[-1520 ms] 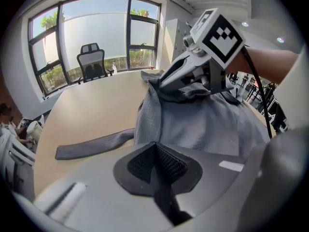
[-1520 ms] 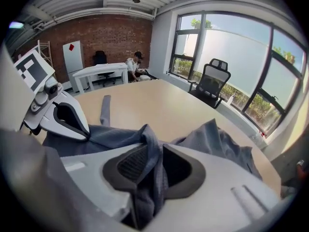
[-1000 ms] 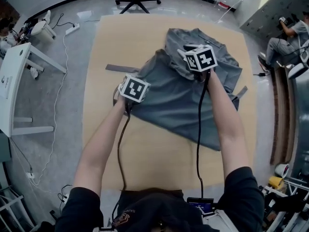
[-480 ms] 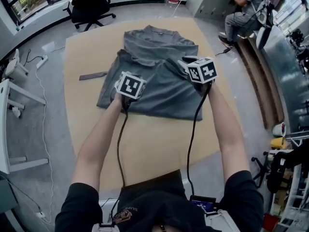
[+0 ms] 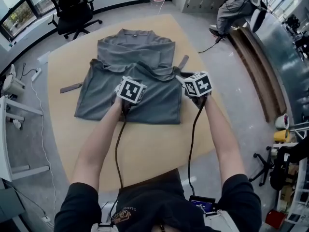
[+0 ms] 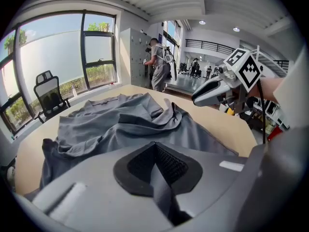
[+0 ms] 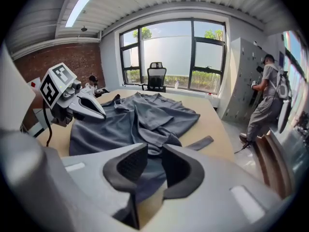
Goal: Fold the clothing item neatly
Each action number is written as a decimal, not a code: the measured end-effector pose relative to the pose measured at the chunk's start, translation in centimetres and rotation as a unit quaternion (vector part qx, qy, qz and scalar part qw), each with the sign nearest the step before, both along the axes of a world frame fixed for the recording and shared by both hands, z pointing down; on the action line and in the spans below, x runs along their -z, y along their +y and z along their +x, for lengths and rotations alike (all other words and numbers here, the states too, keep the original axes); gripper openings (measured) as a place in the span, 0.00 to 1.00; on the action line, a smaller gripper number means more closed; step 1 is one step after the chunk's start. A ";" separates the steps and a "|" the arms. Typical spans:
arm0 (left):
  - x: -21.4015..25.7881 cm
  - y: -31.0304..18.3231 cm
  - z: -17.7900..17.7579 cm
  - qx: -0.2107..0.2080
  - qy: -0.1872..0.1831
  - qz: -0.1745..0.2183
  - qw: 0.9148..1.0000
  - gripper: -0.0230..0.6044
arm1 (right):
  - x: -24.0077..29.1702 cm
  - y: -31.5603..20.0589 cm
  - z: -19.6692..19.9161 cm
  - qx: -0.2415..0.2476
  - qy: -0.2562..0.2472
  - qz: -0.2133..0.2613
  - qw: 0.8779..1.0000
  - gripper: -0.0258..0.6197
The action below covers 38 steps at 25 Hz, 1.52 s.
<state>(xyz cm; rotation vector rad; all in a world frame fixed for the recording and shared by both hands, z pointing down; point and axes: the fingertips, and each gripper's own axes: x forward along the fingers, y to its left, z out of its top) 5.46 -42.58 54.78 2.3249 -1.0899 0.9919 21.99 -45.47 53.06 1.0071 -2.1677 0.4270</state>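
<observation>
A grey shirt (image 5: pixel 130 52) lies on the wooden table (image 5: pixel 145 149), collar at the far side, with a doubled layer spread toward me. My left gripper (image 5: pixel 128 84) is over the shirt's middle. Its pads (image 6: pixel 145 163) are shut on a thin strip of the shirt (image 6: pixel 120 124). My right gripper (image 5: pixel 186 79) sits at the shirt's right edge. Its jaws have just been closing, and a bunch of the shirt (image 7: pixel 145 115) fills the gap between its pads (image 7: pixel 181 166). Each gripper shows in the other's view, the left gripper (image 7: pixel 99 112) low over the cloth.
One dark flat strip (image 5: pixel 71 87) lies on the table left of the shirt, another (image 5: pixel 182 62) at its right. A black office chair (image 5: pixel 72 8) stands beyond the table. A white side table (image 5: pixel 9 110) is at the left, and a person (image 5: pixel 231 6) sits far right.
Both grippers have swung sideways across the table with the shirt. The shirt was crumpled and now lies flatter, collar away from me. The head view has turned as well.
</observation>
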 end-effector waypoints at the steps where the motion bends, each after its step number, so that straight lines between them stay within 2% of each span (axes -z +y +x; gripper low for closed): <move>1: -0.3 -0.6 1.1 -0.001 -0.007 -0.002 1.000 0.05 | -1.0 -0.3 0.8 0.004 0.002 -0.006 1.000 0.19; 7: -2.9 -4.2 5.7 -0.011 -0.057 -0.004 0.998 0.05 | -4.6 -3.4 2.6 0.054 0.018 -0.011 0.998 0.19; 10: -4.9 -4.8 7.4 -0.018 -0.068 -0.032 0.997 0.05 | -5.5 -4.8 2.5 0.066 -0.002 -0.021 0.998 0.19; 13: -6.2 -5.3 8.1 -0.022 -0.083 -0.045 0.995 0.05 | -6.8 -5.2 2.0 0.082 -0.016 -0.042 0.996 0.19; 14: -6.4 -5.7 8.3 -0.019 -0.085 -0.043 0.995 0.05 | -7.1 -5.4 2.0 0.085 -0.016 -0.048 0.995 0.19; 15: -6.6 -6.2 8.5 -0.015 -0.086 -0.044 0.995 0.05 | -7.4 -5.6 2.3 0.085 -0.013 -0.052 0.995 0.14; 16: -6.8 -6.6 8.6 -0.009 -0.086 -0.049 0.995 0.05 | -7.6 -5.8 2.7 0.081 -0.011 -0.056 0.995 0.08; 17: -6.7 -7.1 8.7 -0.002 -0.085 -0.050 0.995 0.05 | -7.7 -6.0 3.1 0.075 -0.013 -0.058 0.995 0.07; 21: -5.5 -11.4 8.2 0.030 -0.096 0.004 0.995 0.05 | -7.6 -6.3 4.0 0.054 -0.030 -0.065 0.996 0.07; 25: -5.6 -14.1 8.3 0.050 -0.096 0.012 0.994 0.05 | -7.6 -6.0 4.5 0.045 -0.044 -0.070 0.996 0.07; 28: -5.5 -14.2 8.2 0.065 -0.084 0.007 0.994 0.05 | -7.2 -6.3 5.7 0.020 -0.047 -0.060 0.997 0.08; 33: -1.5 -13.9 6.5 0.084 -0.047 0.059 0.994 0.05 | -6.7 -6.9 9.1 -0.062 -0.029 -0.047 0.997 0.08; 38: 0.4 -11.0 3.1 0.070 -0.041 0.046 0.996 0.05 | -4.0 -4.6 6.3 -0.059 -0.028 -0.030 0.997 0.08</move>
